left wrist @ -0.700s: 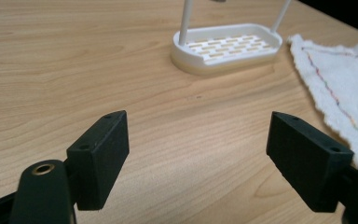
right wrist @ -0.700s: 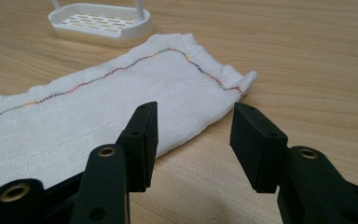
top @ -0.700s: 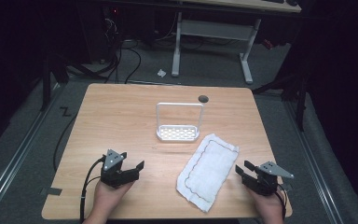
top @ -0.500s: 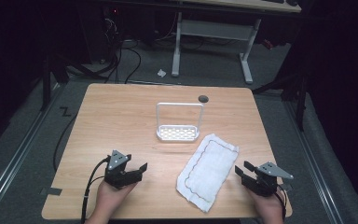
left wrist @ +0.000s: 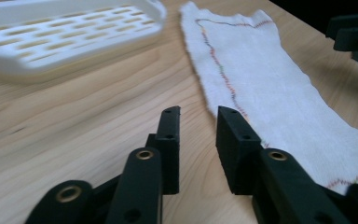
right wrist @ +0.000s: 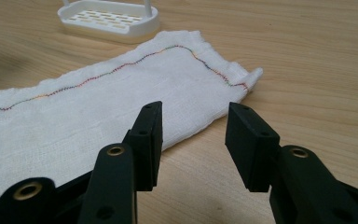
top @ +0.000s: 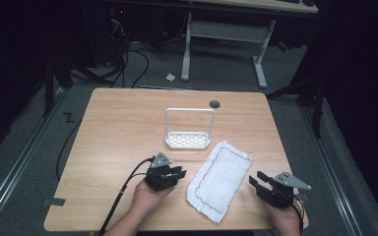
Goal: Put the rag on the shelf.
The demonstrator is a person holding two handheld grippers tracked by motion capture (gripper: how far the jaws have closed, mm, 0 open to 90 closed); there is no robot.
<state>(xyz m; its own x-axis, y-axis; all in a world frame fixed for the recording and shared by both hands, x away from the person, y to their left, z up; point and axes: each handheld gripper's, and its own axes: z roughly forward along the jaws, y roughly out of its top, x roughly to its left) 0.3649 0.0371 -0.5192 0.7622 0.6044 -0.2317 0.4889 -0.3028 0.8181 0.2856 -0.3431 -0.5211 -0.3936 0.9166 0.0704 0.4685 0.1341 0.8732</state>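
two black grippers low over light wooden surface (top: 123, 132), white cloth with coloured stitching (top: 220, 179) flat between them. left gripper (top: 173, 173) jaws narrowly apart, empty; right gripper (top: 256, 181) jaws wider, empty. white slotted plastic tray (top: 187, 140) beyond cloth.

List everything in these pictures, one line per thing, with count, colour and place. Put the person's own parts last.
table: one, light wood, middle of the high view.
cloth: one, white with a multicoloured stitched border, flat on the table's near right part, between the two grippers.
rack: one, white slotted tray with a tall wire handle, mid-table, just beyond the cloth.
round hole cover: one, dark, near the table's far edge.
desk: one, pale-legged, on the floor beyond the table.
left gripper: one, black, jaws apart, left of the cloth.
right gripper: one, black, jaws apart, right of the cloth.
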